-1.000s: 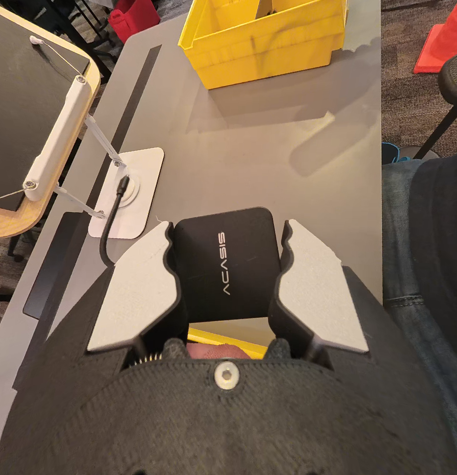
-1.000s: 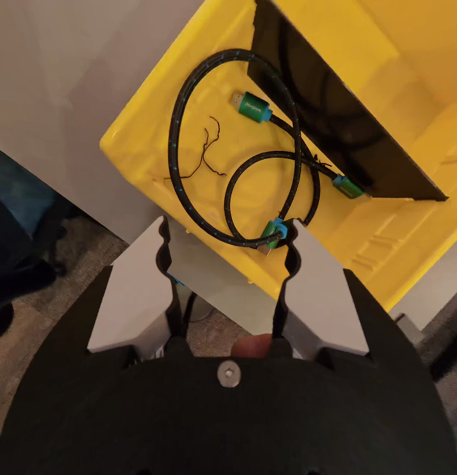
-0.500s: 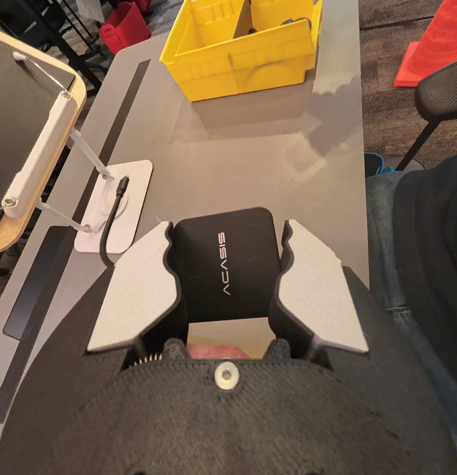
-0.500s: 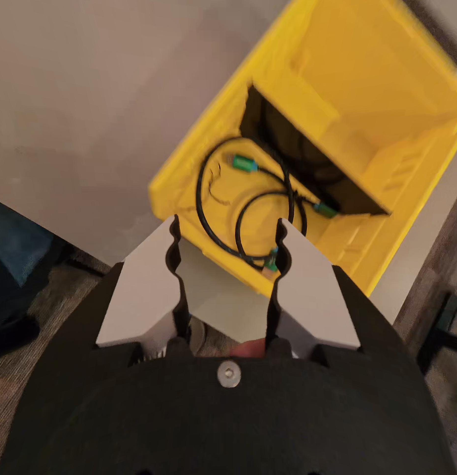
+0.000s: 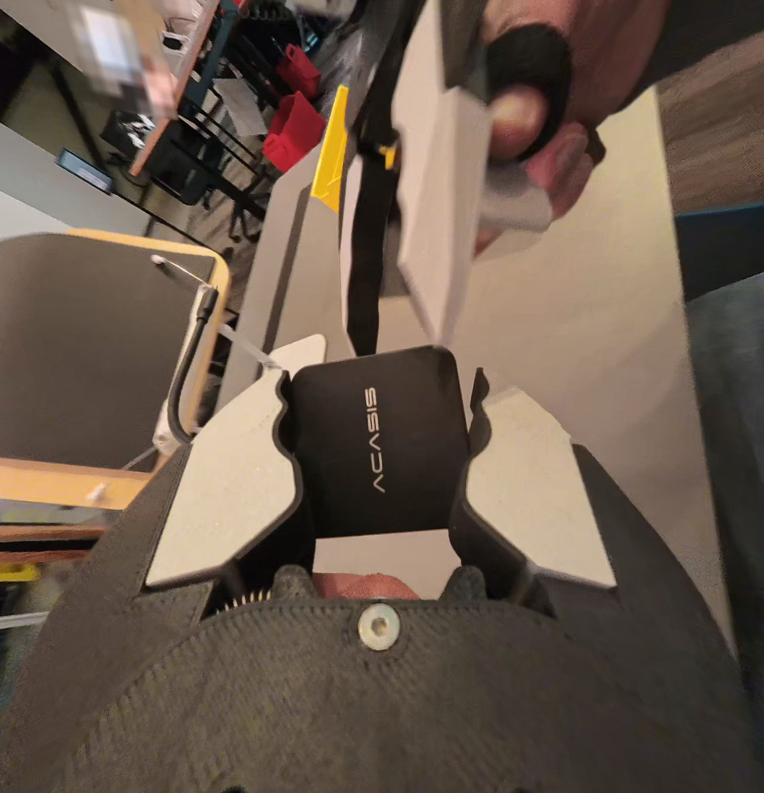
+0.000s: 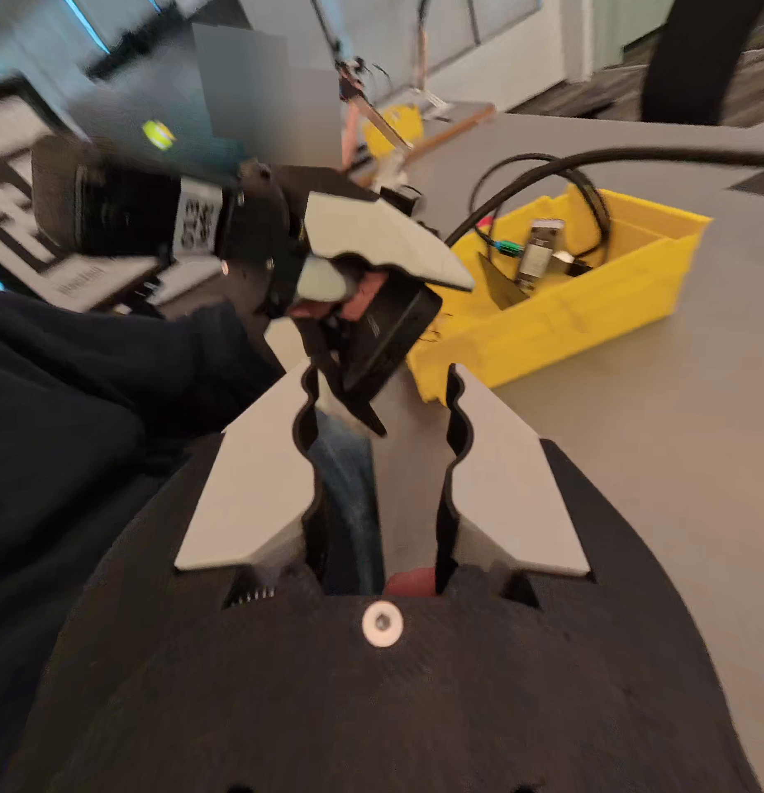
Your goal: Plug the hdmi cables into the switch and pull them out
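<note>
My left gripper (image 5: 382,377) is shut on the black switch box (image 5: 378,442) and holds it above the grey table (image 5: 564,343). My right gripper (image 6: 381,370) is open and empty. It points at the left gripper (image 6: 371,240) and the tilted switch (image 6: 393,330) just ahead. It also shows in the left wrist view (image 5: 440,214), held by a hand close above the switch's far end. The black braided HDMI cables (image 6: 586,184) with a green plug (image 6: 506,246) lie in the yellow bin (image 6: 564,300) on the table.
A silver device (image 6: 539,253) stands in the bin. A wood-edged black board (image 5: 92,343) on a white stand plate (image 5: 300,352) with a black cable (image 5: 187,386) sits to the left. Red bags (image 5: 294,124) lie beyond. The person's dark sleeve (image 6: 92,386) fills the left. Less than 4 cm separates the two grippers' tips.
My right gripper has left its spot over the bin's cables and swung round to face the switch. My left gripper has lifted and tilted with the switch still held.
</note>
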`<state>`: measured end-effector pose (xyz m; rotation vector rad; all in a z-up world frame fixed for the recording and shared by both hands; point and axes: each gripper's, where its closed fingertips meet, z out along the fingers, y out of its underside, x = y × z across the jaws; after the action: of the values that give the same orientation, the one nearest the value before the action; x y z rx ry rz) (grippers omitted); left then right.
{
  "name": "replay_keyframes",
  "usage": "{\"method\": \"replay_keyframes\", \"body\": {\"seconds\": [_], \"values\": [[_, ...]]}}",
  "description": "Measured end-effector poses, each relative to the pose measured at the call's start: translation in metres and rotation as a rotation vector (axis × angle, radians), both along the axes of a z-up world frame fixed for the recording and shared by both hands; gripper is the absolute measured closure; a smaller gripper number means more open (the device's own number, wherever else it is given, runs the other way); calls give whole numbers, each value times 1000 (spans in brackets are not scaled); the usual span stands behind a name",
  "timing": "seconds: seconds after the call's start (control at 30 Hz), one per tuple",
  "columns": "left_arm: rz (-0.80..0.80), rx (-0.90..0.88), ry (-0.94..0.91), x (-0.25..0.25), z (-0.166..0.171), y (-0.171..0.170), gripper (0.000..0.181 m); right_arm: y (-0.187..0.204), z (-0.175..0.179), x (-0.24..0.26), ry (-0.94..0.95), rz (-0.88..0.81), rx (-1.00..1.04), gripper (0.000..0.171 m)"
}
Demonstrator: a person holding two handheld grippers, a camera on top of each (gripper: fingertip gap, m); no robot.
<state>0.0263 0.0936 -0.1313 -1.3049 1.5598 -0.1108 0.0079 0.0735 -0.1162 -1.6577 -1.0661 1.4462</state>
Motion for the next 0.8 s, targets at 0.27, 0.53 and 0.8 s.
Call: {"method": "replay_keyframes", "body": {"seconds": [0.27, 0.53, 0.8], "values": [[68, 346, 107, 8, 2, 10, 103, 10, -8, -8, 8, -14, 5, 159], [148, 317, -57, -5, 33, 22, 146, 55, 18, 85, -82, -247, 171, 159], [221, 269, -135, -28, 44, 40, 181, 145, 18, 280, -318, -720, 212, 160]]}}
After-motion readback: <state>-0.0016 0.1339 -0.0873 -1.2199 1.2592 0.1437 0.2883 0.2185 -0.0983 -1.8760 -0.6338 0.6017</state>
